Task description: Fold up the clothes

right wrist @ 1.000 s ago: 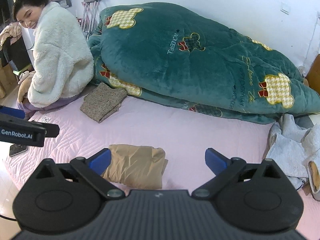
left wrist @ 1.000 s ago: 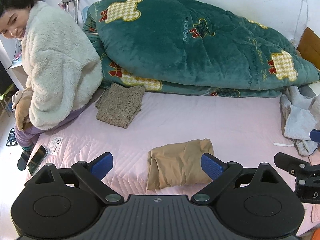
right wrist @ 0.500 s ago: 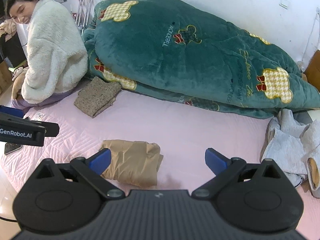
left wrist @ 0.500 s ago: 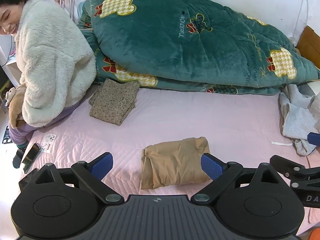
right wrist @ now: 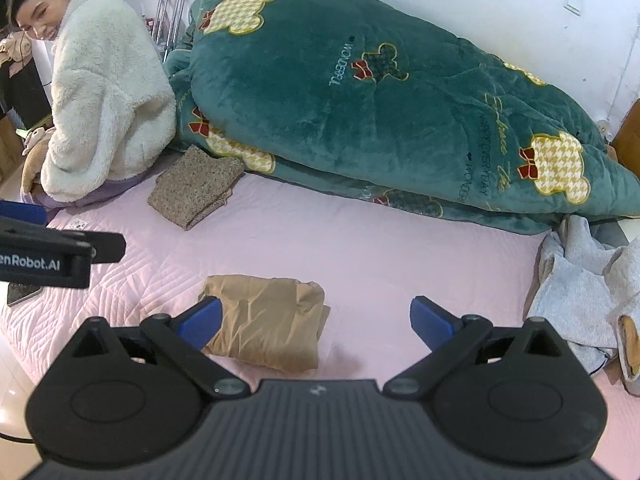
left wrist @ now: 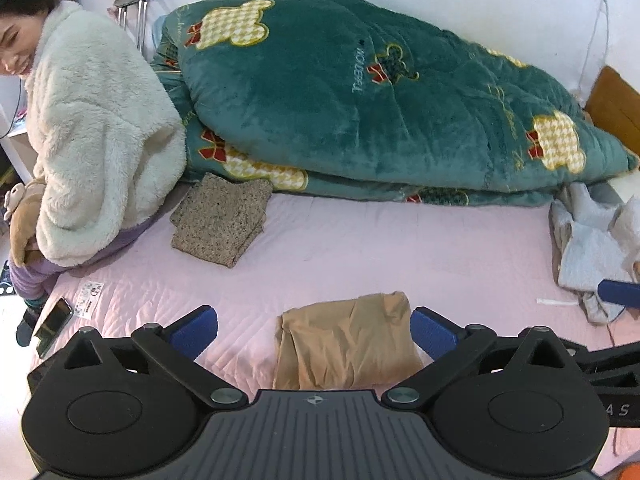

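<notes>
Clothes are counted in three lots on the pink bed (left wrist: 360, 248): one folded tan garment (left wrist: 348, 344), one folded speckled garment (left wrist: 224, 220) and one loose grey heap (left wrist: 588, 248).

In the left wrist view the tan garment lies at 6 o'clock, just beyond the left gripper (left wrist: 314, 330) and partly between its blue pads; its right edge is seen just beside the right pad, and contact cannot be told. The speckled garment lies at 10 o'clock, against the foot of one big green quilt (left wrist: 380, 112), which fills the far side of the bed from 11 to 2. The grey heap is seen at 3 o'clock, at the bed's edge.

One person in a white fleece jacket (left wrist: 92, 132) is seated on the bed's corner at 9 o'clock, beside the speckled garment. One phone (left wrist: 54, 324) and one small printed card (left wrist: 88, 296) lie at 8 o'clock.

The left gripper's jaws are opening, very wide, with nothing gripped. The right gripper (right wrist: 316, 318) is likewise spread wide and holds nothing; in its own view the tan garment (right wrist: 268, 320) lies at 7 o'clock, behind its left pad. Both grippers are pointed steeply down at the bed, side by side, each showing at the edge of the other's view.
</notes>
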